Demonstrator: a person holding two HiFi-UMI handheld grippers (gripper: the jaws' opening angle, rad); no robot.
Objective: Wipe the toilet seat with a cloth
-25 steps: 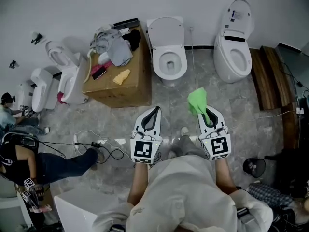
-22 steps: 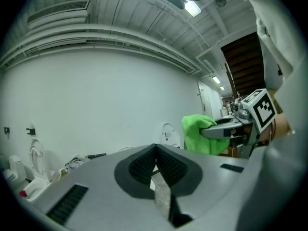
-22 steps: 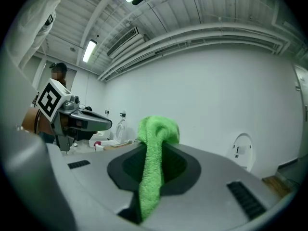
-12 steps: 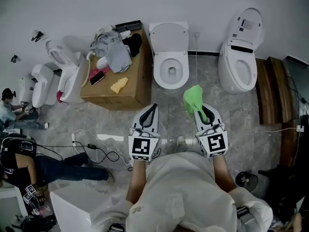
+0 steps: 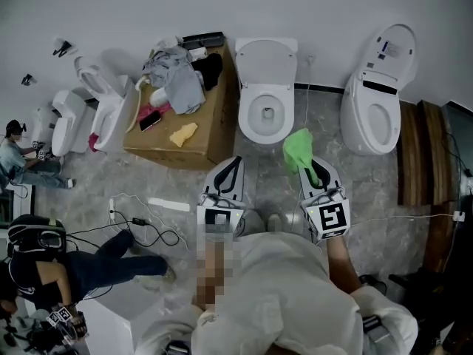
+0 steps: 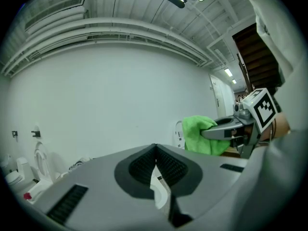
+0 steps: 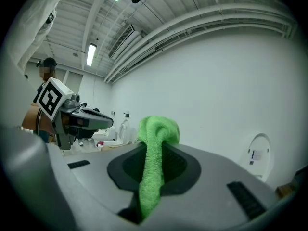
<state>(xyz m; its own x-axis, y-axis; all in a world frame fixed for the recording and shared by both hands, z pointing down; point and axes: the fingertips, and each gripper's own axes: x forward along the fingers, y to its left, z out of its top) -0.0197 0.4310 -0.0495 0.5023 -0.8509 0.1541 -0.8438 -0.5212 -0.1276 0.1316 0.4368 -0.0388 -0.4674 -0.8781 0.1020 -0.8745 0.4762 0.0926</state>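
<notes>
A white toilet with its lid raised stands against the wall, and its seat [image 5: 264, 115] is down around the bowl. My right gripper [image 5: 306, 164] is shut on a green cloth [image 5: 298, 148] that bunches out past its tips, just short of the bowl's front right. The right gripper view shows the cloth [image 7: 155, 148] pinched between the jaws. My left gripper [image 5: 237, 161] is shut and holds nothing, level with the right one, to its left. From the left gripper view [image 6: 155, 148] I see the right gripper [image 6: 230, 127] with the cloth [image 6: 199, 135].
A cardboard box [image 5: 188, 143] with clothes, a phone and a yellow rag stands left of the toilet. A second toilet [image 5: 375, 98] is at the right, with wooden boards [image 5: 417, 150] beyond it. More toilets [image 5: 103, 113], floor cables [image 5: 144, 224] and a seated person [image 5: 66, 265] are at the left.
The person has stepped toward the wall: the toilets and box sit lower in the head view, and both grippers, the right still gripping the cloth, are nearer the middle toilet.
</notes>
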